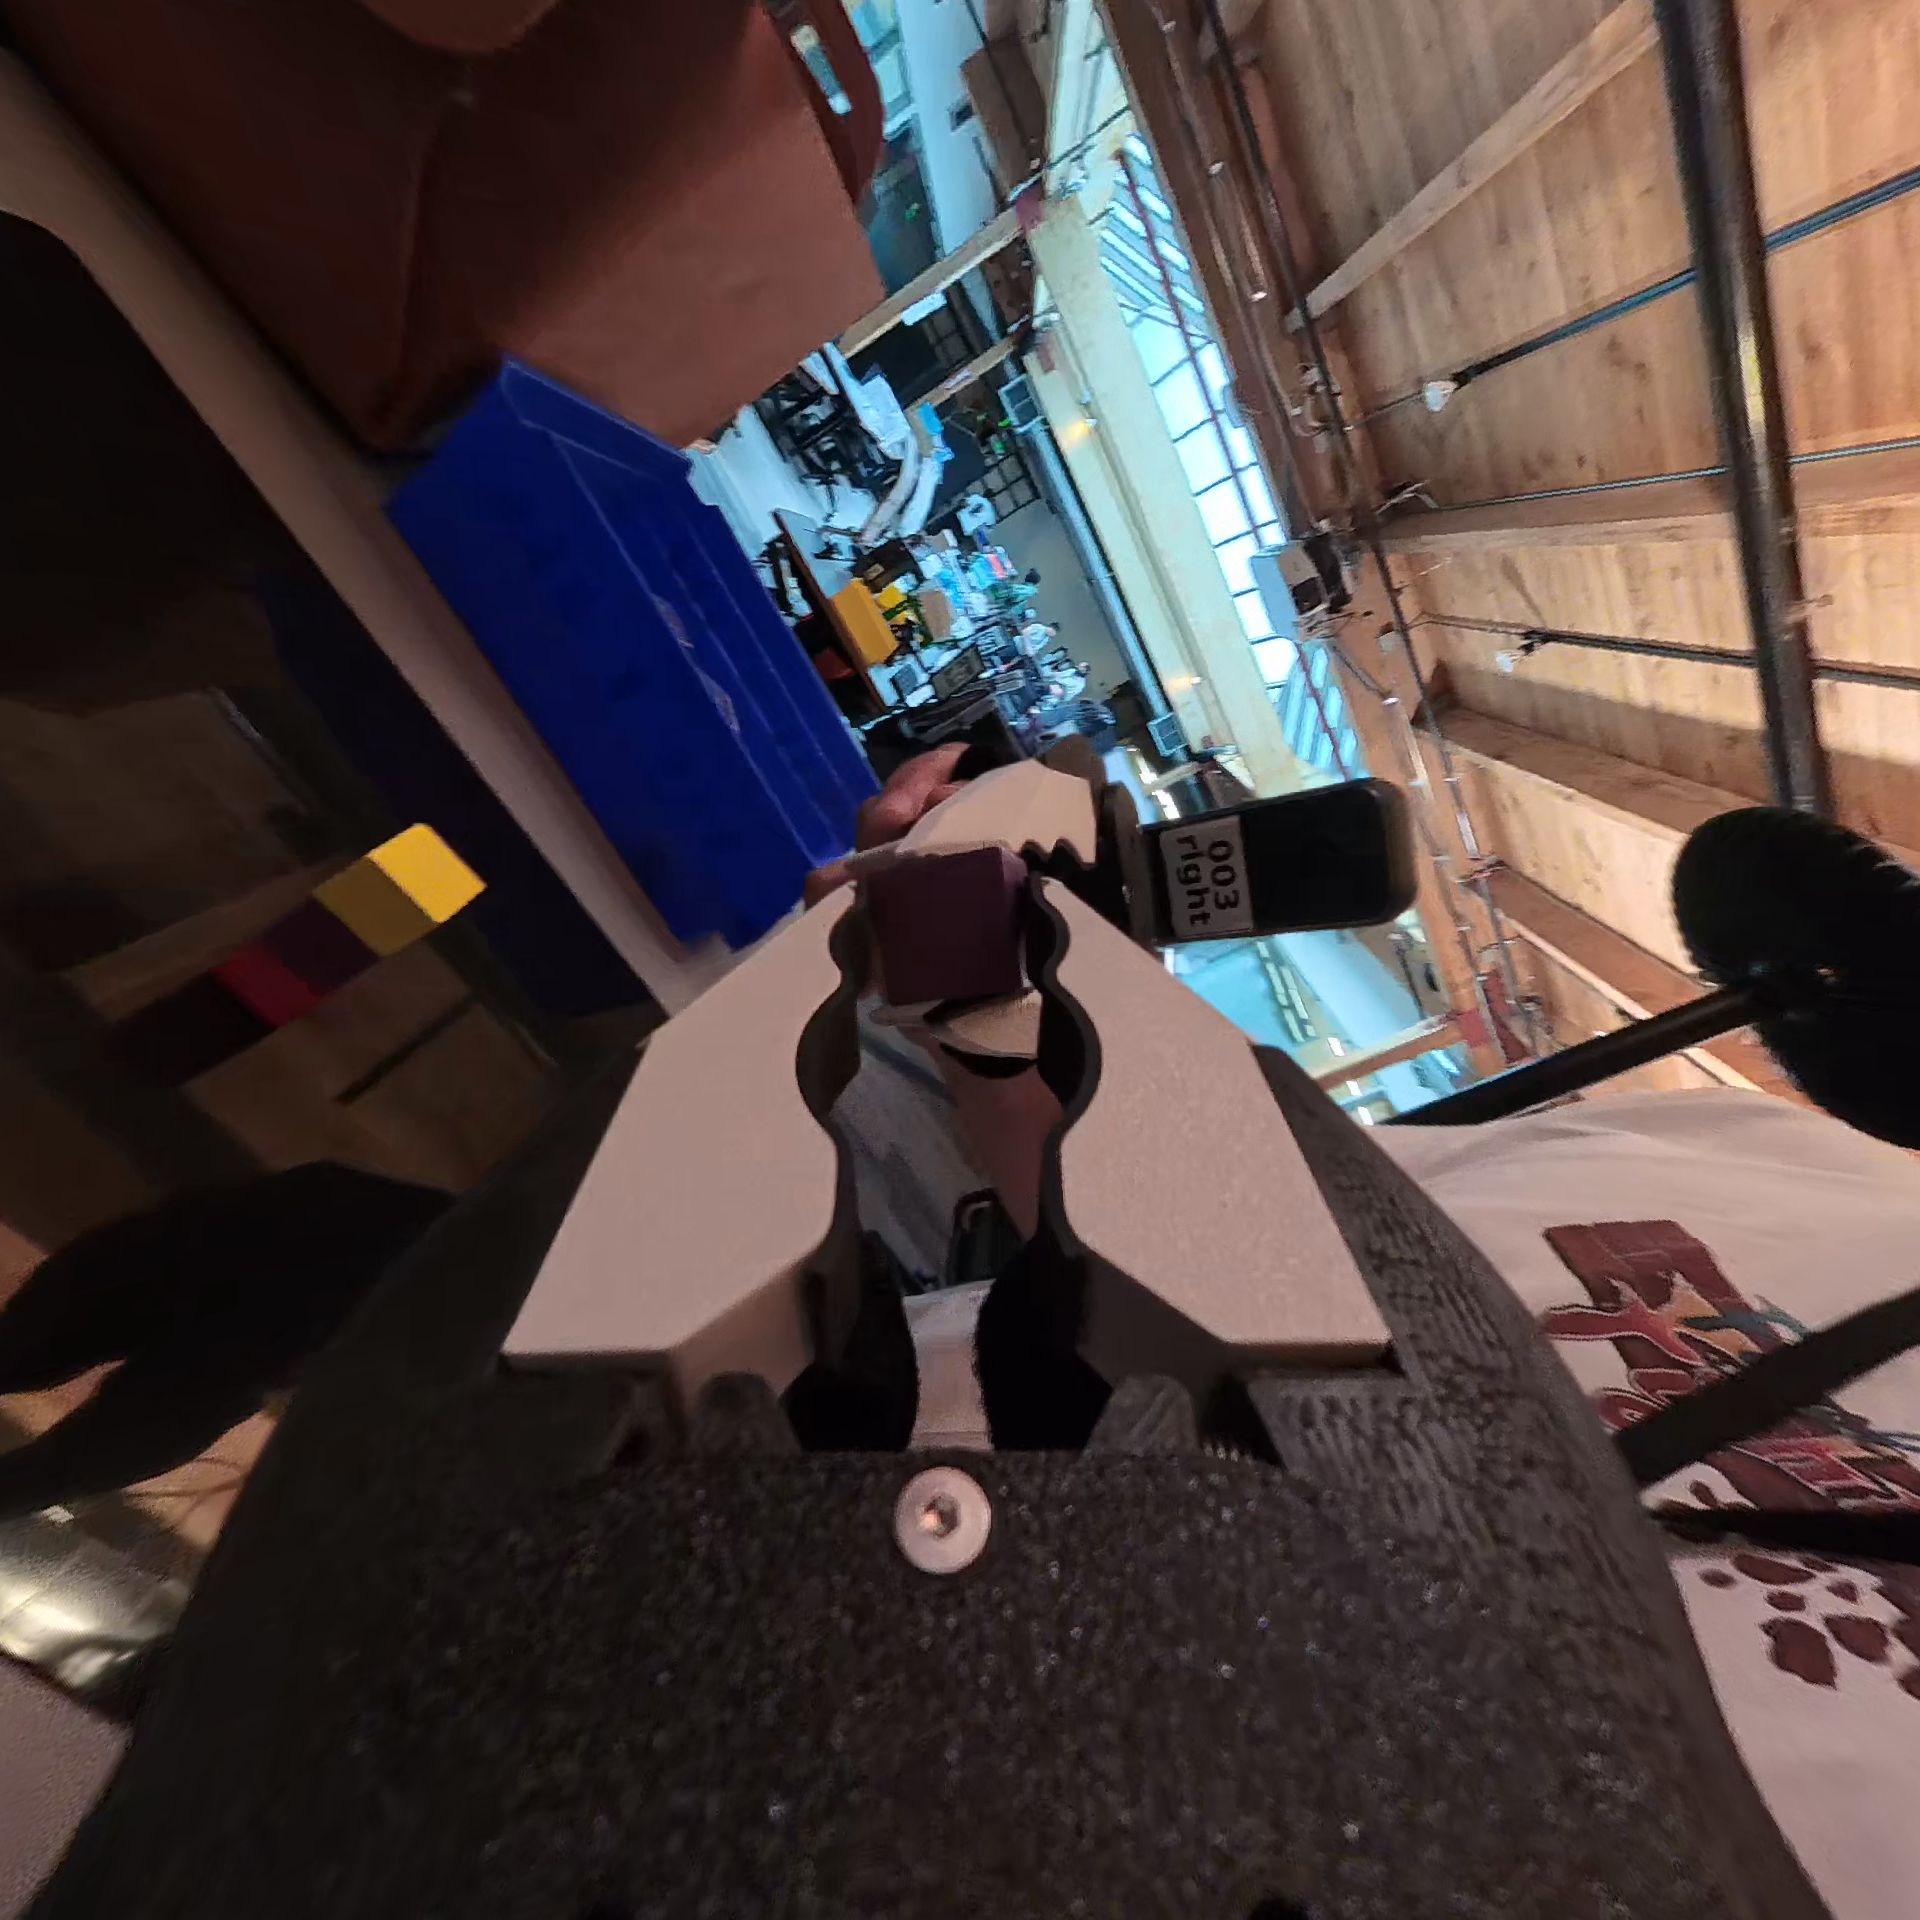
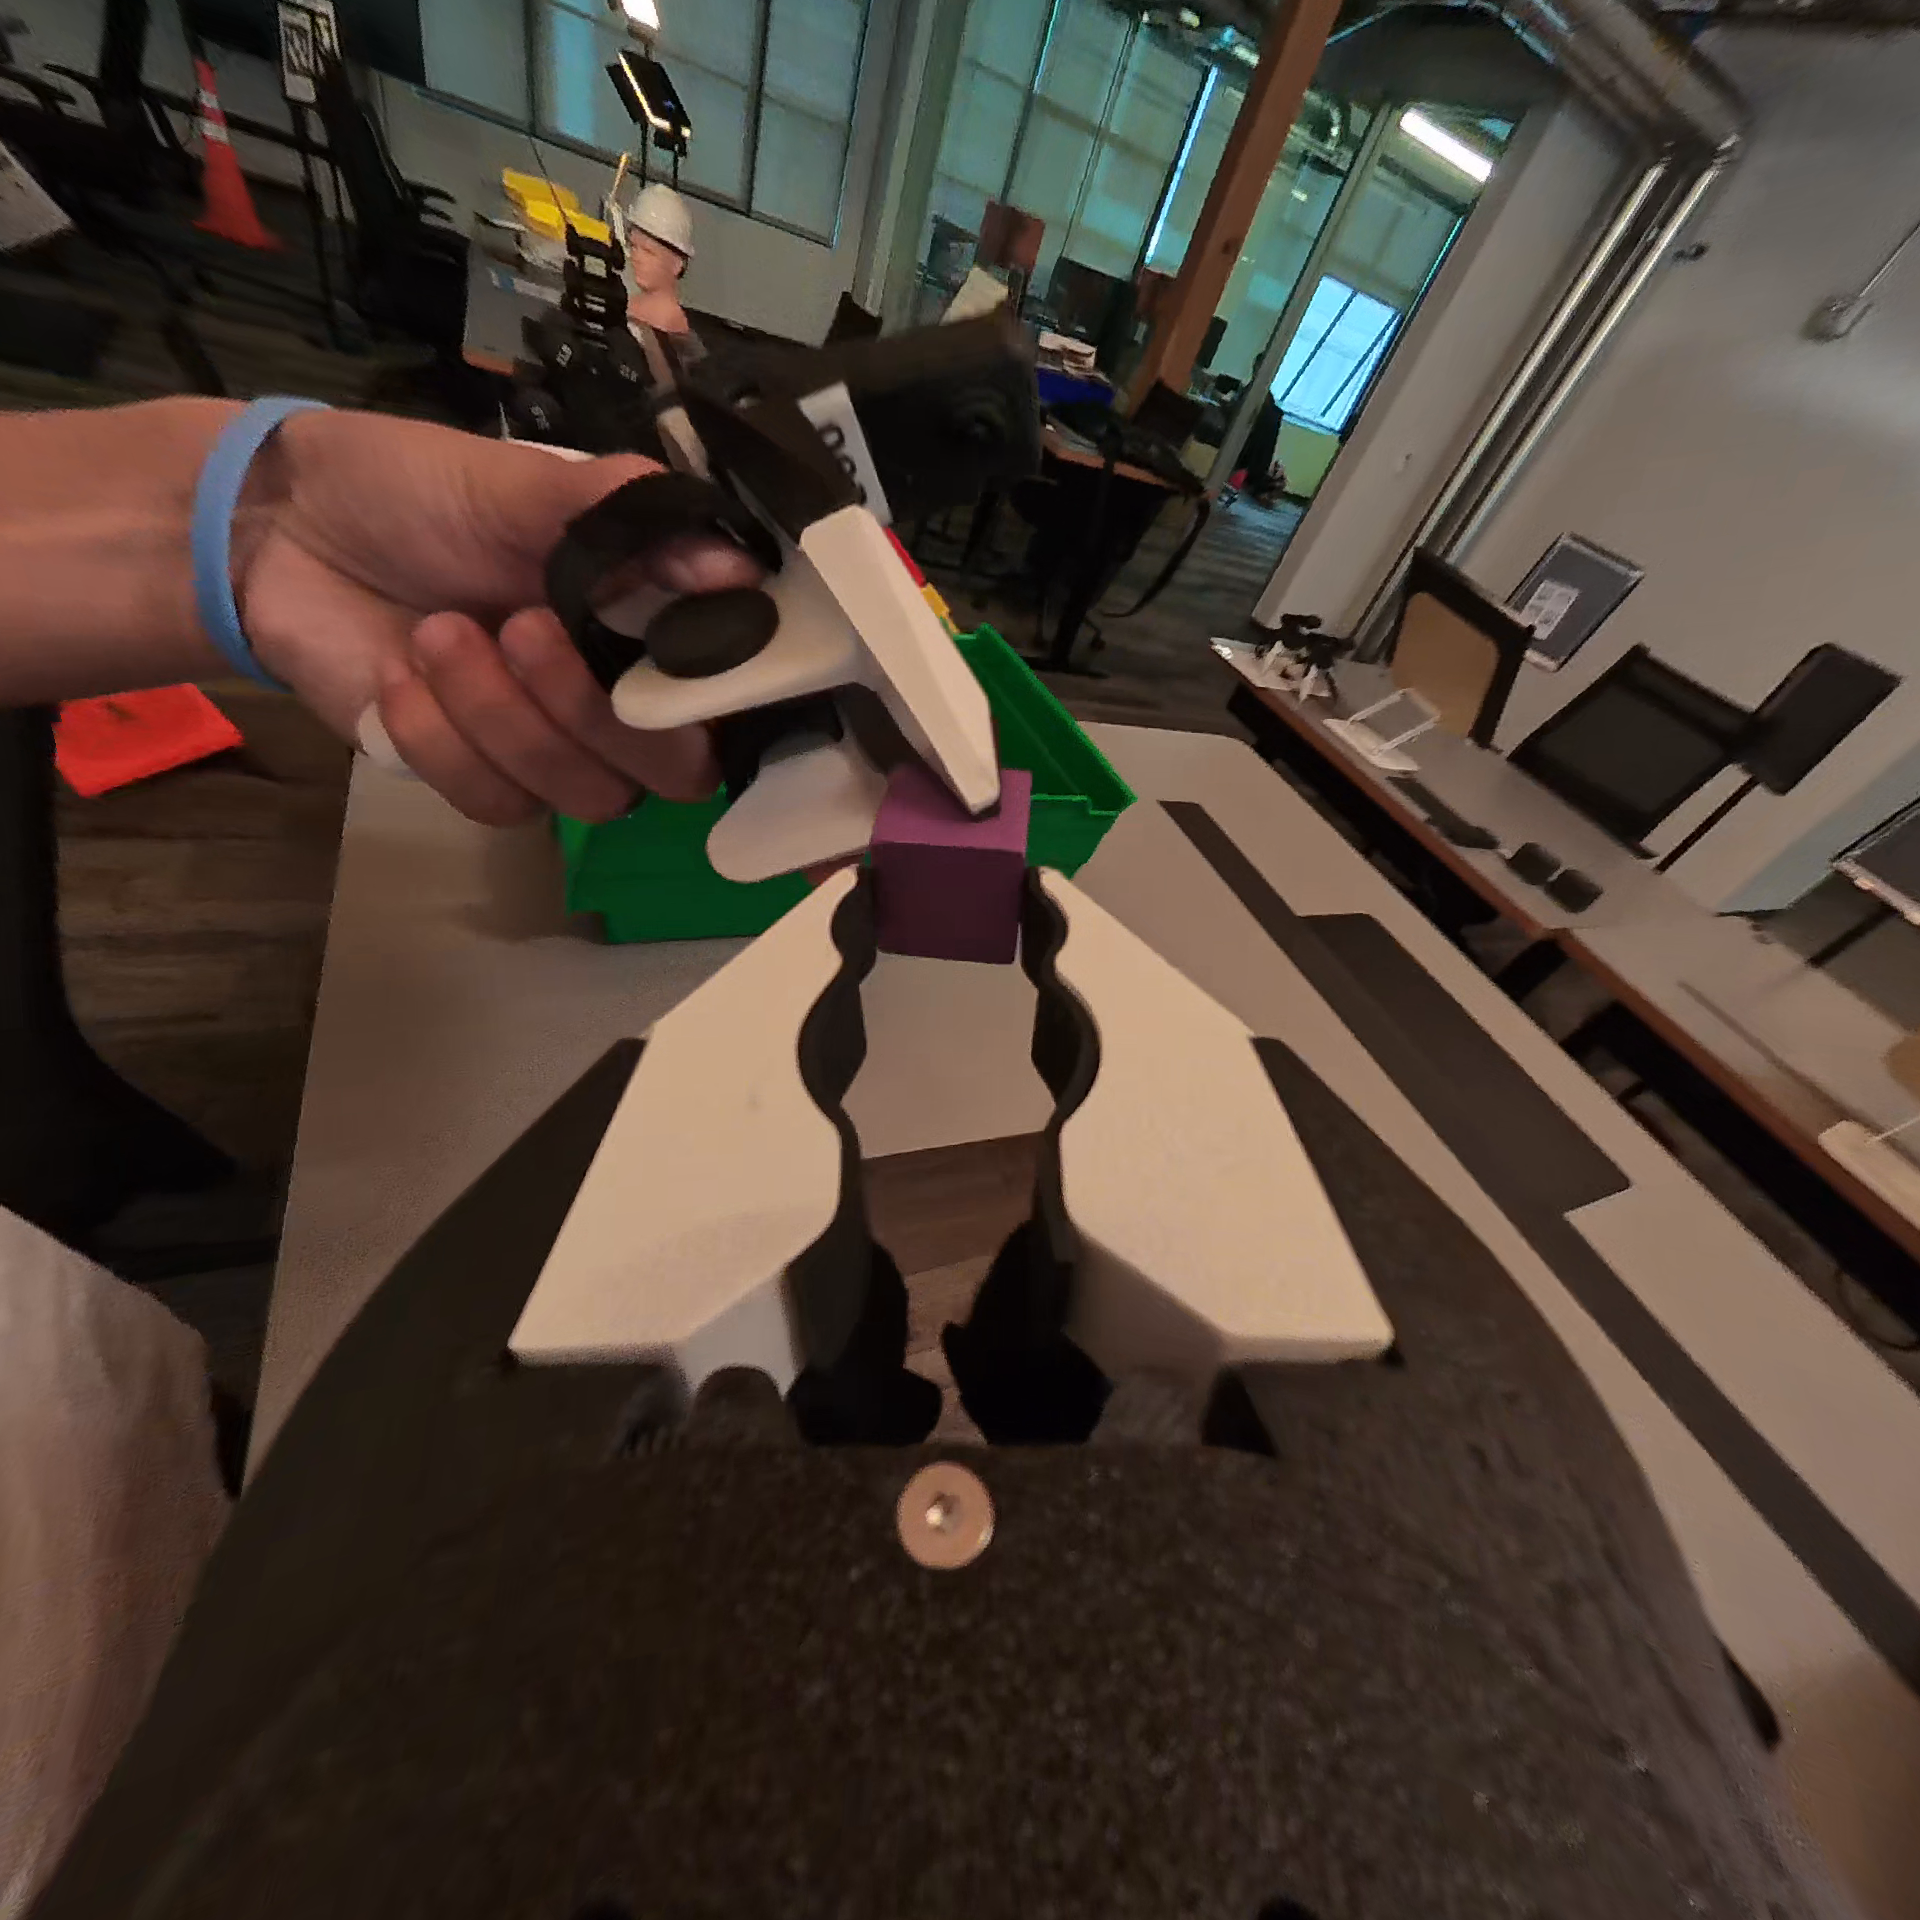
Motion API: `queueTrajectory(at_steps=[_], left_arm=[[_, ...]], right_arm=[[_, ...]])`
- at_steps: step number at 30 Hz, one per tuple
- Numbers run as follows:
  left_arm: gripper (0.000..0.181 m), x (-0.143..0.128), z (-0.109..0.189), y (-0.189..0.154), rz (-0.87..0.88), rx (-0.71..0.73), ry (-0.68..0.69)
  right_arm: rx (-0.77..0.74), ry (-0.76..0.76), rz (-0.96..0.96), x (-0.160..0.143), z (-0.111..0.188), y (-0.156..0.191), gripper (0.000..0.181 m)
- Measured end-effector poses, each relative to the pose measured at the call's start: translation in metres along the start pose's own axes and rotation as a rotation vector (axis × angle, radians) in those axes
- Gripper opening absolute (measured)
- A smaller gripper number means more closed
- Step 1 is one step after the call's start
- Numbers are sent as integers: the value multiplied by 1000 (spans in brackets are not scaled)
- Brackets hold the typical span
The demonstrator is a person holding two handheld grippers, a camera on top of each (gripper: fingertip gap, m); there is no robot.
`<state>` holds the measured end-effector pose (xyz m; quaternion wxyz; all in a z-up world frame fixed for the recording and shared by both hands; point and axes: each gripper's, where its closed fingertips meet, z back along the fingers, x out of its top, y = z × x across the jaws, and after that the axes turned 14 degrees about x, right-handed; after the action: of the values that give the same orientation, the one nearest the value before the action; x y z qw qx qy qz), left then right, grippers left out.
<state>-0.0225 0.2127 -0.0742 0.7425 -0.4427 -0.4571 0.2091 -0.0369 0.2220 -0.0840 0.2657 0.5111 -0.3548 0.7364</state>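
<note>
A small purple cube [image 2: 951,868] is pinched at once by both tools, held in the air above a grey table [image 2: 447,997]. The right gripper [image 2: 948,883] is narrowed onto its side faces; the left gripper [image 1: 948,940] is clamped on it too, one white finger [image 2: 904,665] being pressed on its top. The cube's far faces are hidden by the fingertips. A white label with black writing is borne by the right tool's black body [image 1: 1273,862]. A green plastic bin [image 2: 1039,748] is partly covered behind.
</note>
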Motion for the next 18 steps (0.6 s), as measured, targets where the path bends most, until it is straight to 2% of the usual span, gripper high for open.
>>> queueTrajectory(at_steps=[2, 3, 5, 7, 11, 15, 18], left_arm=[[34, -3, 2, -3, 10, -36, 19], [45, -3, 5, 2, -10, -2, 3], [46, -3, 14, 15, -92, 112, -64], [46, -12, 23, 24, -180, 219, -91], [46, -45, 28, 37, -348, 393, -63], [46, -72, 23, 30, -364, 393, -21], [45, -82, 22, 34, -368, 420, -11]], right_arm=[[10, 12, -4, 1, 6, 0, 26], [7, 51, -18, -3, 11, -6, 27], [34, 173, -74, -20, 22, -21, 26], [90, 396, -176, -51, 35, -35, 27], [288, 830, -280, -103, 55, -37, 26], [445, 1109, -183, -137, 58, -34, 27], [505, 1222, -108, -155, 53, -35, 26]])
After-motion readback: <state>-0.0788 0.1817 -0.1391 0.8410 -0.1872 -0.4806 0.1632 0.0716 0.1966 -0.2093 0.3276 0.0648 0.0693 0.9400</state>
